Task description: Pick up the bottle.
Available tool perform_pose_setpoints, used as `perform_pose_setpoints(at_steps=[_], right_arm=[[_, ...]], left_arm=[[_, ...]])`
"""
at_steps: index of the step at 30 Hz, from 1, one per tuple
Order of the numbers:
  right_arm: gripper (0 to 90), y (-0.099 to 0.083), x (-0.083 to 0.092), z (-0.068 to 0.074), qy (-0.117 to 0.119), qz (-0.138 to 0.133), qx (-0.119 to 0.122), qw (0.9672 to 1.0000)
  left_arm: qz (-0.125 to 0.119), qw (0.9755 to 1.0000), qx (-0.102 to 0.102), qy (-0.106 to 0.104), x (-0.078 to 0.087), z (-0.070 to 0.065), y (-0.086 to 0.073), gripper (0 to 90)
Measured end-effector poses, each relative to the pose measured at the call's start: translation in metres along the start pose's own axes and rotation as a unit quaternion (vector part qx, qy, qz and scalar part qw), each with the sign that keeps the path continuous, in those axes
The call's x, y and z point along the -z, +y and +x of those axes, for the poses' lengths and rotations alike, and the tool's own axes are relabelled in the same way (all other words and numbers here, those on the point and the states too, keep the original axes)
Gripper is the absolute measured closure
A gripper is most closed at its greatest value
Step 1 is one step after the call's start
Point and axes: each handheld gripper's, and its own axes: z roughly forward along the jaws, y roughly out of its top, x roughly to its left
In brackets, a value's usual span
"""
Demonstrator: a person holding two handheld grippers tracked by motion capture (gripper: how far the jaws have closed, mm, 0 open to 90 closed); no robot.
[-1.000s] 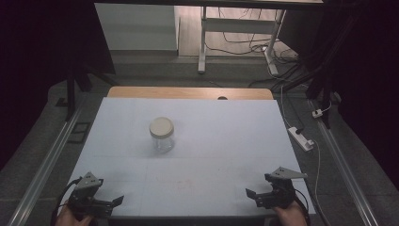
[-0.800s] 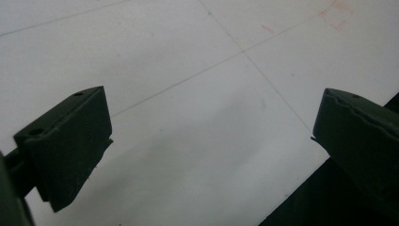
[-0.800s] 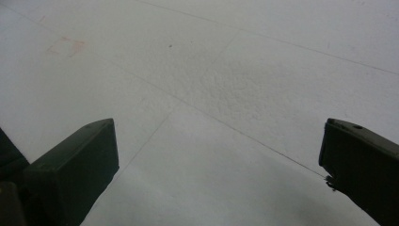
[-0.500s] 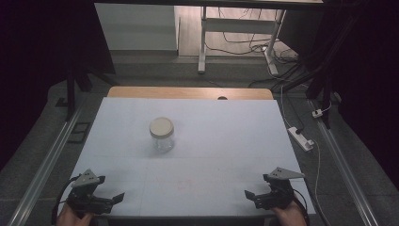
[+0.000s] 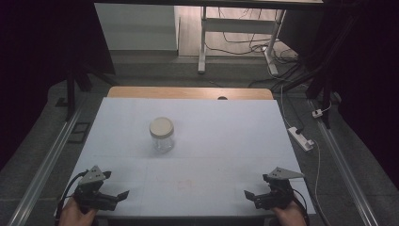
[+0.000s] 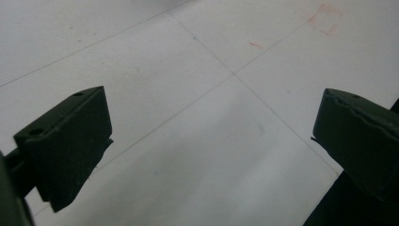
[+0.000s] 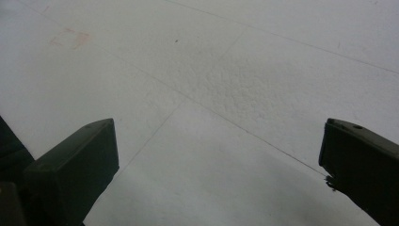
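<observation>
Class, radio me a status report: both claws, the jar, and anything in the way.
Left claw open, empty, near table edge. Right claw open, empty, near edge. Jar upright, lid on, mid-table, nearer the left claw, untouched. White table bare between claws and jar.

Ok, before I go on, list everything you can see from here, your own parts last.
jar: one, clear glass with a cream lid, upright, left of the table's middle.
table: one, white top with a wooden far edge.
red mark: one, faint, near edge between the grippers.
power strip: one, white, floor right of the table.
left gripper: black, near left corner, jaws open.
right gripper: black, near right corner, jaws open.
</observation>
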Motion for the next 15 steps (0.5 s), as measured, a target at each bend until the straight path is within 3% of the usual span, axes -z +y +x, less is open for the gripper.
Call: perform_pose_setpoints(at_steps=[15], right_arm=[[0.0, 0.000, 0.000, 0.000, -0.001, 0.002, 0.000, 1.0000]], left_arm=[[-0.019, 0.9998, -0.004, -0.003, -0.016, 0.009, 0.014, 0.3]])
